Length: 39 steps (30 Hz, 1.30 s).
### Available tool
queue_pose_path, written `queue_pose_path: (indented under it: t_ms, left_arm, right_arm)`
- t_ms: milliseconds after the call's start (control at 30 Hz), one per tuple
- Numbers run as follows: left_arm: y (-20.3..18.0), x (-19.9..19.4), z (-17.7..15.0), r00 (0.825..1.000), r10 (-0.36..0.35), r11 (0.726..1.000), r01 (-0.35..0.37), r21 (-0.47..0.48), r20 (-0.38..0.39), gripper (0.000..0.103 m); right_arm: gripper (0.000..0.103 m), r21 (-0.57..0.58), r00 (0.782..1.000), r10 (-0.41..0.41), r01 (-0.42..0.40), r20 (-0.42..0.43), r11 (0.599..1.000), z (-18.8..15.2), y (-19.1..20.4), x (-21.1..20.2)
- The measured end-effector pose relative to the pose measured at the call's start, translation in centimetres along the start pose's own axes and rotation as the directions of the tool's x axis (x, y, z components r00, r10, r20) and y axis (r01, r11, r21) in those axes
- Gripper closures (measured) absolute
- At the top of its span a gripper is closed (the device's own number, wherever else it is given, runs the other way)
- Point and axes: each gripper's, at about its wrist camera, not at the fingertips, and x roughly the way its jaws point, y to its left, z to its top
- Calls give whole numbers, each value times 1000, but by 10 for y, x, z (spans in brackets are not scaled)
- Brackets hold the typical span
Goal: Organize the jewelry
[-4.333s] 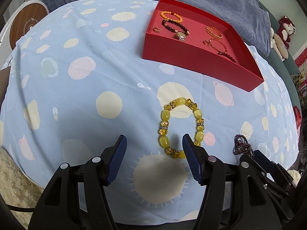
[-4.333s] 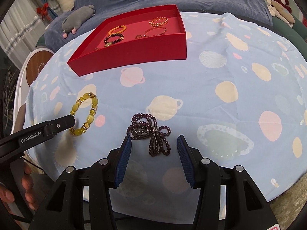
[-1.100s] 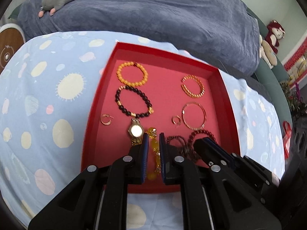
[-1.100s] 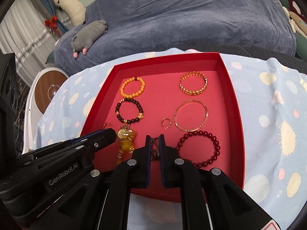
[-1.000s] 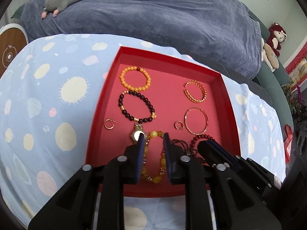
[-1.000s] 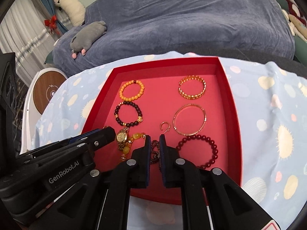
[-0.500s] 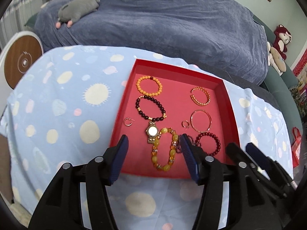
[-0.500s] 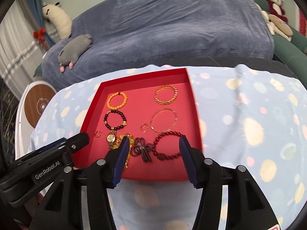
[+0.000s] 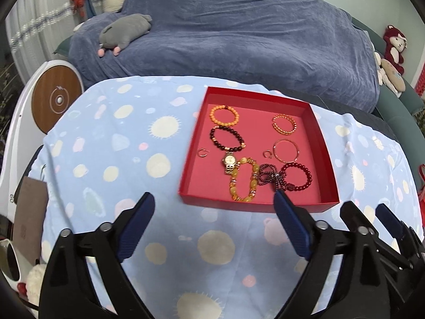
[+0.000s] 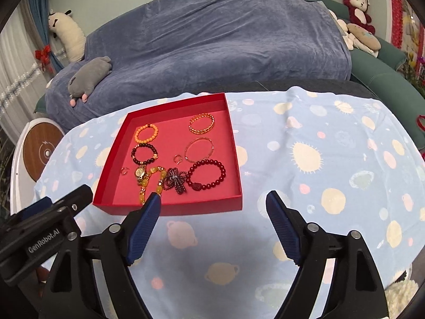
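A red tray point(image 9: 191, 159) point(image 10: 233, 170) sits on the spotted blue tablecloth and holds several bracelets, a watch and small rings. A yellow bead bracelet point(image 9: 243, 183) point(image 10: 151, 183) lies near its front edge, touching a dark purple bead strand point(image 9: 271, 178) point(image 10: 174, 178). My left gripper point(image 9: 213, 202) is open and empty, held back from the tray's front wall. My right gripper point(image 10: 212, 199) is open and empty, in front of the tray's front right corner. The left gripper's body shows at the lower left of the right wrist view.
A sofa under a blue cover point(image 9: 239, 42) stands behind the table, with a grey plush toy point(image 9: 124, 30) on it. A white round device with a wooden disc point(image 9: 55, 101) is at the left. Red plush toys point(image 10: 357, 2) sit at the far right.
Both grippers let go of the yellow bracelet and the purple strand in the tray, opened wide and drew back toward the near side of the table.
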Motion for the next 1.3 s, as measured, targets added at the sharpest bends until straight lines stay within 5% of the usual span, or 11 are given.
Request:
queue_pose_path:
  t_ms: [1300]
  left_arm:
    - [0,-24,-32,998,58,998,-59,38,27,13]
  right_arm:
    - [19,-61,998,-28,31,49,998,-27,1,-32]
